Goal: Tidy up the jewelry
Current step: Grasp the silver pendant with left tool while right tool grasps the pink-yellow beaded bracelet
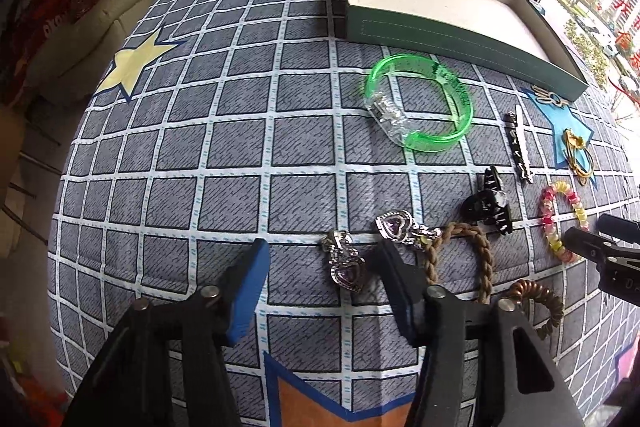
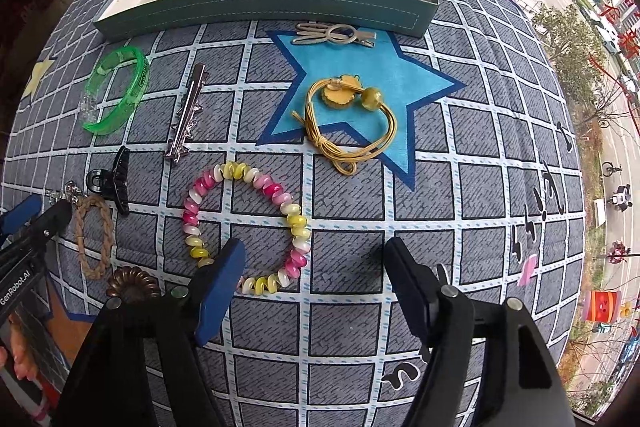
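Note:
Jewelry lies on a grid-patterned cloth. My left gripper [image 1: 320, 251] is open, low over a purple-heart silver piece [image 1: 346, 269]; a second heart piece [image 1: 396, 227] lies just beyond. My right gripper [image 2: 312, 251] is open over the pink-yellow coil bracelet [image 2: 244, 223], its left finger [image 2: 220, 283] over the bracelet's near edge. A green bangle [image 1: 420, 103] [image 2: 118, 89], a silver hair clip [image 2: 186, 115], a black claw clip [image 1: 488, 205] [image 2: 112, 181], a braided brown band [image 1: 460, 259] [image 2: 94, 237], a brown coil tie [image 1: 540, 303] and a yellow cord bracelet [image 2: 348, 119] lie around.
An open empty teal box [image 1: 460, 39] [image 2: 260, 5] stands at the far side of the cloth. A beige cut-out clip [image 2: 336, 35] lies just in front of it. A window is at the right, a sofa at the left.

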Tool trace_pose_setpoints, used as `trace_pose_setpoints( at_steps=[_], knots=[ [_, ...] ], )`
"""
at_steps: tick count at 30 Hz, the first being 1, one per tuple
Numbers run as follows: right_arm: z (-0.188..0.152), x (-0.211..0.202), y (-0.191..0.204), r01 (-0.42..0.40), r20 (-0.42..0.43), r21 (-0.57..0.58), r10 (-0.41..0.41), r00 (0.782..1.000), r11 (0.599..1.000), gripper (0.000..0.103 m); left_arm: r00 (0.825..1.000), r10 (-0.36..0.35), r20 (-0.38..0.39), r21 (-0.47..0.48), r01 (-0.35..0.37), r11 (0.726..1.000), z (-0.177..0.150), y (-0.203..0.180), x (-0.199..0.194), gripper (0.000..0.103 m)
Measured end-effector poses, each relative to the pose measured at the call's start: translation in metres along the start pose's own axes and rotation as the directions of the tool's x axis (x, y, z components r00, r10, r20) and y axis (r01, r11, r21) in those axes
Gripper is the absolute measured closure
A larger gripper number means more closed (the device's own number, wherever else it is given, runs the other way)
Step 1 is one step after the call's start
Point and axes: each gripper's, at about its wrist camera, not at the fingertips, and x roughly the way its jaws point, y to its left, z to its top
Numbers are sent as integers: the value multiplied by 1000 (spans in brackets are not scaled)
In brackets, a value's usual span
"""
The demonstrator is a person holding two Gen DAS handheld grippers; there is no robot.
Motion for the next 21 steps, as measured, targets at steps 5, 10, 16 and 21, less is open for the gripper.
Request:
trace_pose_setpoints(
  at_steps=[5, 10, 16, 21],
  knots=[
    [-8, -6, 11, -5, 6, -32, 5, 1000, 999, 59, 1000, -21, -1, 35, 21, 999, -1, -5, -1, 73],
    [-11, -11, 19, -28, 6, -30, 28, 1000, 999, 93, 997, -73, -8, -20, 73, 997, 0, 4, -8, 73],
    [-12, -32, 6, -99, 37, 8, 98, 994, 995, 93, 995, -102, 17, -38, 103, 994, 2, 10, -29, 73],
    [0, -45, -11, -148, 71, 23, 146, 987, 989, 93, 991, -124, 44, -35, 126, 991, 16, 10, -46, 73]
  ],
)
